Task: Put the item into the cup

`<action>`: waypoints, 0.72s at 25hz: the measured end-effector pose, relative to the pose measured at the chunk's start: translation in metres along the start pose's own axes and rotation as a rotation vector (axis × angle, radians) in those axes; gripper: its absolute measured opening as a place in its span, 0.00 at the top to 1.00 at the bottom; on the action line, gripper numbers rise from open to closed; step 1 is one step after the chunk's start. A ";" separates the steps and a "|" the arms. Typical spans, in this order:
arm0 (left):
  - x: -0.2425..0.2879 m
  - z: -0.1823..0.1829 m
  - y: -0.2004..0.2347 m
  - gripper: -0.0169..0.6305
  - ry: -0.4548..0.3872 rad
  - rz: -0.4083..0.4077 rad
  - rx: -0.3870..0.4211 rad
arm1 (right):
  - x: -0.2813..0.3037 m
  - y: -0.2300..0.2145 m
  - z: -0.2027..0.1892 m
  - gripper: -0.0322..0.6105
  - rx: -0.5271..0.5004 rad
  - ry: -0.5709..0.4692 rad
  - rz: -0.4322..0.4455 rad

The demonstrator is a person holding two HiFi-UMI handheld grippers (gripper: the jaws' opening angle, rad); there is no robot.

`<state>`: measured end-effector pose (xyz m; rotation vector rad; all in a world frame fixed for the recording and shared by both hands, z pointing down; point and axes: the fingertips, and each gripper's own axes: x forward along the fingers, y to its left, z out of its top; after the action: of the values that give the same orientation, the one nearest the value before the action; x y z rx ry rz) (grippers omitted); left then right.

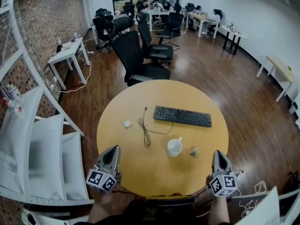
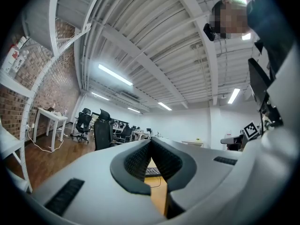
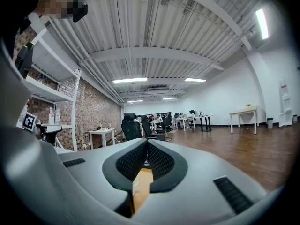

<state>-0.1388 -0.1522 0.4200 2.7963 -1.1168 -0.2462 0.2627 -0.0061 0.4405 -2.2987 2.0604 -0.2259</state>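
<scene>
A white cup point(image 1: 174, 147) with its handle towards the far side stands on the round wooden table point(image 1: 136, 172), right of centre. A small grey item point(image 1: 193, 151) lies just right of the cup. A small white item point(image 1: 127, 123) lies at the table's left. My left gripper point(image 1: 114, 148) hovers at the near left edge, jaws shut and empty. At the near right edge my right gripper point(image 1: 219, 153) is also shut with nothing in it, a short way right of the grey item. Both gripper views look level across the table, with the jaws meeting at their tips point(image 2: 151, 142) point(image 3: 146, 143).
A black keyboard point(image 1: 183, 116) lies across the far part of the table, its thin cable point(image 1: 146, 132) looping towards the middle. Black office chairs point(image 1: 136, 60) stand behind the table. White shelving point(image 1: 37, 144) runs along the left, by a brick wall.
</scene>
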 end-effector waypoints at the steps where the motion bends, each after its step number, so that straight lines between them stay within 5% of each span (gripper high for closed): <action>1: 0.002 -0.001 0.001 0.97 0.002 0.006 -0.001 | 0.002 -0.003 -0.001 0.95 0.004 0.003 -0.001; 7: 0.030 0.003 -0.008 0.97 0.009 -0.030 0.020 | 0.022 -0.001 0.008 0.86 0.025 0.029 0.054; 18: 0.054 -0.008 -0.016 0.97 0.032 -0.050 0.007 | 0.030 -0.018 -0.008 0.86 -0.010 0.082 -0.012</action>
<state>-0.0881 -0.1781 0.4192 2.8261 -1.0444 -0.2017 0.2827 -0.0331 0.4530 -2.3466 2.0899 -0.3170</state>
